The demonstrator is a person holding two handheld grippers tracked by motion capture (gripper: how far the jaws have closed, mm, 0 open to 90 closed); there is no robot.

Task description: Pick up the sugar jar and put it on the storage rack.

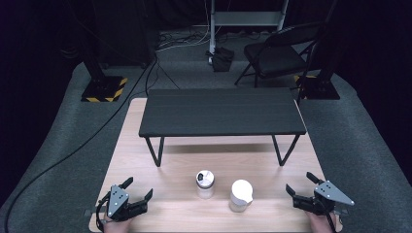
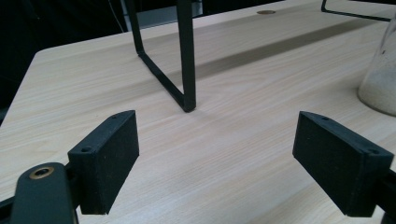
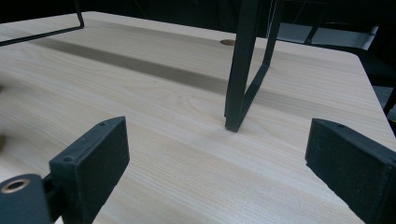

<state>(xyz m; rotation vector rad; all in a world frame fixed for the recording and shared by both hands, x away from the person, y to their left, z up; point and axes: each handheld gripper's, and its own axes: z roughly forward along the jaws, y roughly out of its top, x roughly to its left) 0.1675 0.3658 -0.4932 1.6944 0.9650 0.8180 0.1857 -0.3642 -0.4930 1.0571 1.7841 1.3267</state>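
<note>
High view: left gripper (image 1: pixel 138 190) and right gripper (image 1: pixel 298 183) sit at the near corners of the wooden table (image 1: pixel 131 145), both with jaws spread wide and nothing between them. Between them stand a clear jar with a dark-marked lid (image 1: pixel 205 184) and, just to its right, a white-lidded jar (image 1: pixel 241 195), close together but apart, in front of the black raised shelf (image 1: pixel 221 111). Left gripper view: jar base with pale powder (image 2: pixel 380 88) at right edge, clear of the jaws.

left tool (image 1: pixel 137 189) gaping (empty), right tool (image 1: pixel 300 183) spread wide
</note>
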